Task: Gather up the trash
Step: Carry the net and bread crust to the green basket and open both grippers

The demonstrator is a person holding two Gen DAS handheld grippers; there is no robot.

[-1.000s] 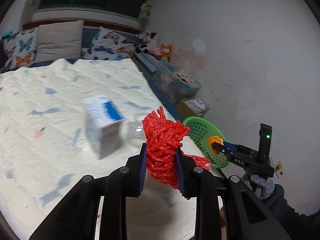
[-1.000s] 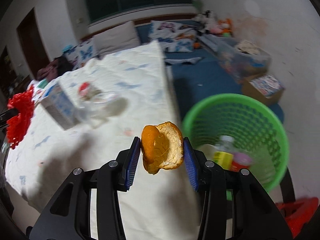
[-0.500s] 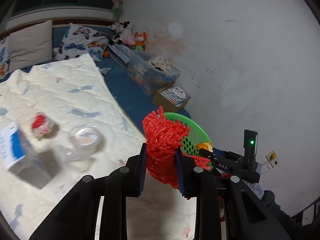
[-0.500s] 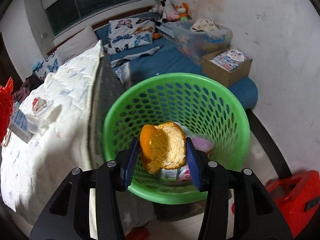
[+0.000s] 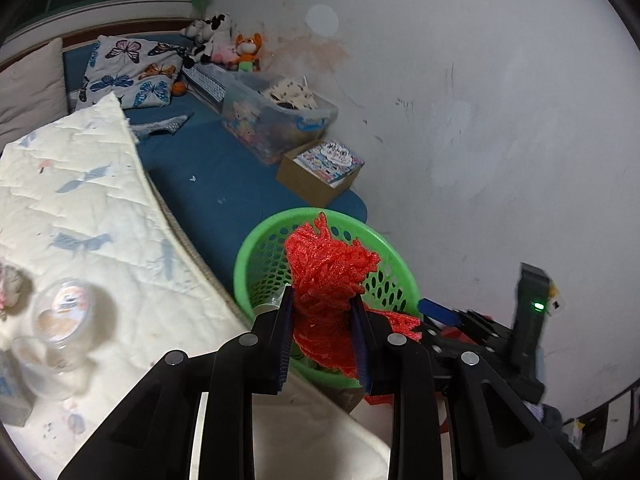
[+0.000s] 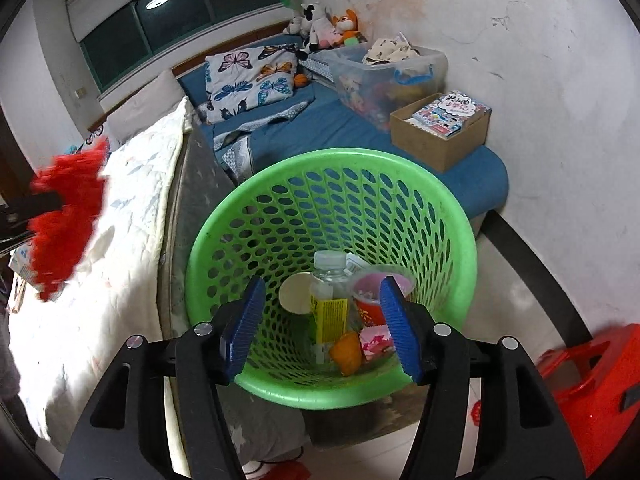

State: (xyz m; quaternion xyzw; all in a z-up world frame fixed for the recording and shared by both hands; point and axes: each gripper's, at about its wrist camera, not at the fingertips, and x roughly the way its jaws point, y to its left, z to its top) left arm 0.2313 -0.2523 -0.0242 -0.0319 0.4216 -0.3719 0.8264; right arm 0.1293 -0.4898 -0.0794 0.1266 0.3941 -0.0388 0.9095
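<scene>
My left gripper (image 5: 323,336) is shut on a red foam net (image 5: 326,280) and holds it near the rim of the green perforated basket (image 5: 256,252), above the bed edge. The net also shows at the left of the right wrist view (image 6: 66,216). My right gripper (image 6: 320,320) is open and empty, right over the green basket (image 6: 452,208). An orange peel (image 6: 347,352) lies at the basket's bottom among a clear bottle (image 6: 330,292), a pink cup (image 6: 370,292) and wrappers.
A quilted white bed (image 5: 80,216) holds a clear plastic cup (image 5: 64,312). A cardboard box of books (image 6: 444,124) and a clear storage bin (image 6: 380,68) sit on the blue mat behind the basket. A red stool (image 6: 592,388) stands at right.
My right gripper opened and the orange peel dropped into the basket. My left gripper carried the red net from over the bed toward the basket.
</scene>
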